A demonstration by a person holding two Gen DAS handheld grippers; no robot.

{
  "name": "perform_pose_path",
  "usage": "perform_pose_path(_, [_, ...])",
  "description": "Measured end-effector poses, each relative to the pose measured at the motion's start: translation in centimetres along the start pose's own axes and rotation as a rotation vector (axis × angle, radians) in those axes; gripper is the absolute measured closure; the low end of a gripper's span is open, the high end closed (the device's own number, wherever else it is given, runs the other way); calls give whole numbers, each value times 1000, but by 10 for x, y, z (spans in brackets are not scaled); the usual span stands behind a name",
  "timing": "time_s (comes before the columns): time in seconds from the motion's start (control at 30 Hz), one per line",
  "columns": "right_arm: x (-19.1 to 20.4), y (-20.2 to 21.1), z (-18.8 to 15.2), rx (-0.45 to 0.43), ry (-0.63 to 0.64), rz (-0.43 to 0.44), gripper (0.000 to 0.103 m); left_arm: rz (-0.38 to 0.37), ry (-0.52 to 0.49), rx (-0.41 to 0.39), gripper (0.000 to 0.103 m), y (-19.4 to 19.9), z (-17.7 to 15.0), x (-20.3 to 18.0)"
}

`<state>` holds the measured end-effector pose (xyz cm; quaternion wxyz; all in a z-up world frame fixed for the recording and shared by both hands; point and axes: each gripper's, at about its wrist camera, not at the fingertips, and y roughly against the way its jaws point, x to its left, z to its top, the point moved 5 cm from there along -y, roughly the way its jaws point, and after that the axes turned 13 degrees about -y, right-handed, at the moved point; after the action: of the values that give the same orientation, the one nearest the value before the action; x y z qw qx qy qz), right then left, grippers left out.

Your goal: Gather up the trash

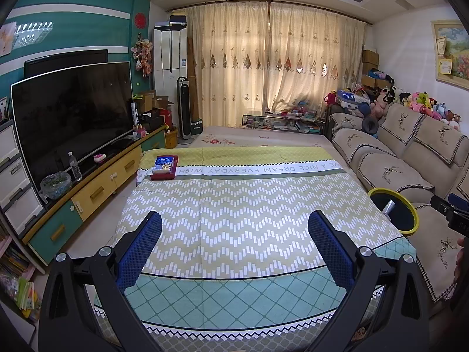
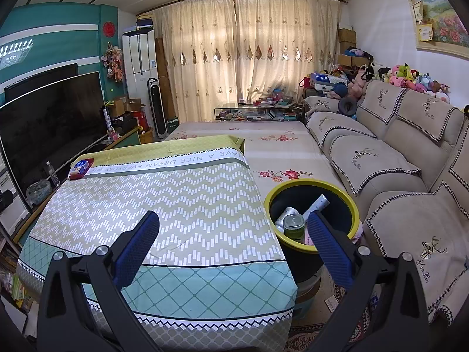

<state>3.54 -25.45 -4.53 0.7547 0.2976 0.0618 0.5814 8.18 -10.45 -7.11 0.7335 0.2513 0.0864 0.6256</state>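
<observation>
Both grippers stand wide open and empty: the left gripper hangs over the near part of the table covered in a green-and-white zigzag patterned cloth, and the right gripper hangs over that table's right edge, its right finger in front of the black round bin with a yellow rim standing just beside the table. Inside the bin we can see a green-labelled can, a silvery can and a pale tube-like wrapper, so we judge the collecting nearly or wholly done. To finish well, we should sweep our eyes across the cloth from the near edge outward. The only thing left on it is the red tray holding a blue-and-white tissue pack at the far left corner; that looks like a keeper, not trash, so we would leave it alone.
</observation>
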Motion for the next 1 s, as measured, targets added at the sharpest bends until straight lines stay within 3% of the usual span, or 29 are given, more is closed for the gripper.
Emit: perform_pose_path(1.0, [0,-5,0,12,-6,-3,7,-4,-9,18,5,-5,-3,-4])
